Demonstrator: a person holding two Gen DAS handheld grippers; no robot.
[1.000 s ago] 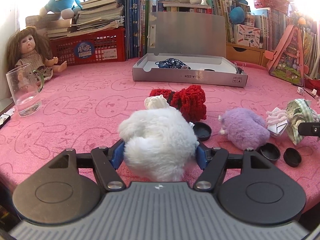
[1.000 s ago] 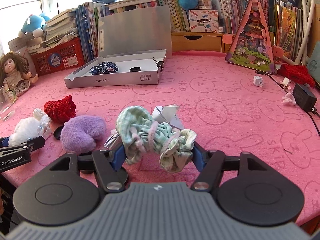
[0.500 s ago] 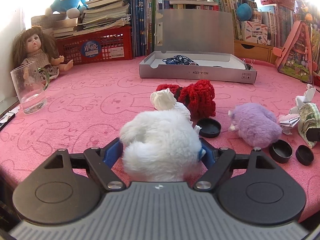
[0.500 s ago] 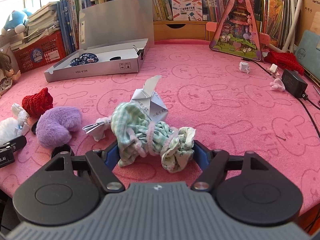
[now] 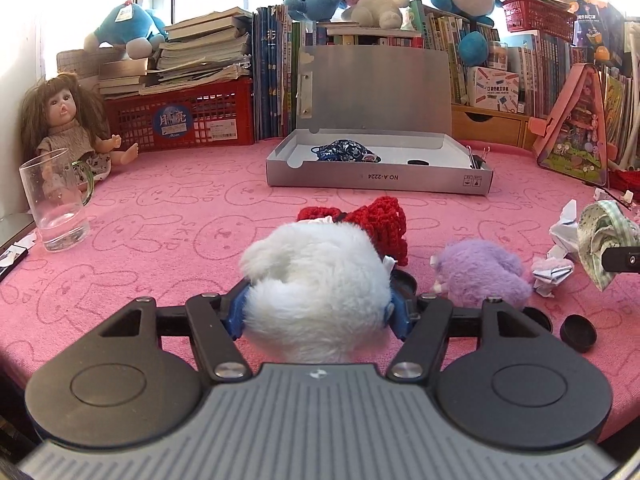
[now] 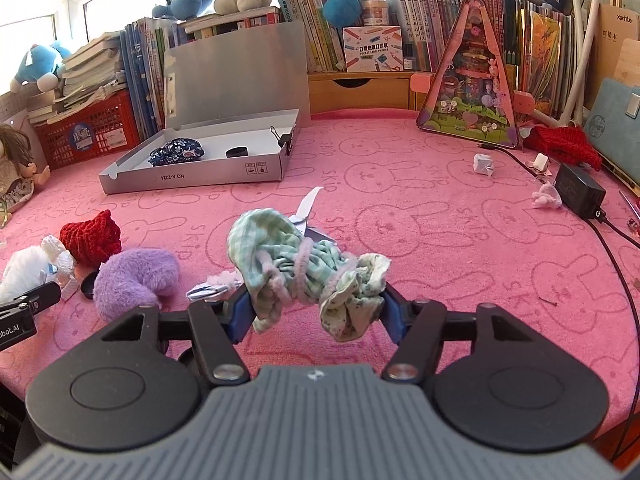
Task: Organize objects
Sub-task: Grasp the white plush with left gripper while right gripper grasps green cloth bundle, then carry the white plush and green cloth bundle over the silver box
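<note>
White fluffy toy (image 5: 316, 296) sits between your left gripper's (image 5: 316, 314) closing jaws, blue pads pressed into its fur, well short of the grey box (image 5: 380, 168). Your right gripper (image 6: 316, 308) is closing on the green checked cloth bundle (image 6: 304, 268), nearer the box than the purple plush (image 6: 136, 276).

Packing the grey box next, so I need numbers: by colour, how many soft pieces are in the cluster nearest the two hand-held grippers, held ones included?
white fluffy piece: 1
red knitted piece: 1
purple fluffy piece: 1
green checked cloth: 1
Total: 4
</note>
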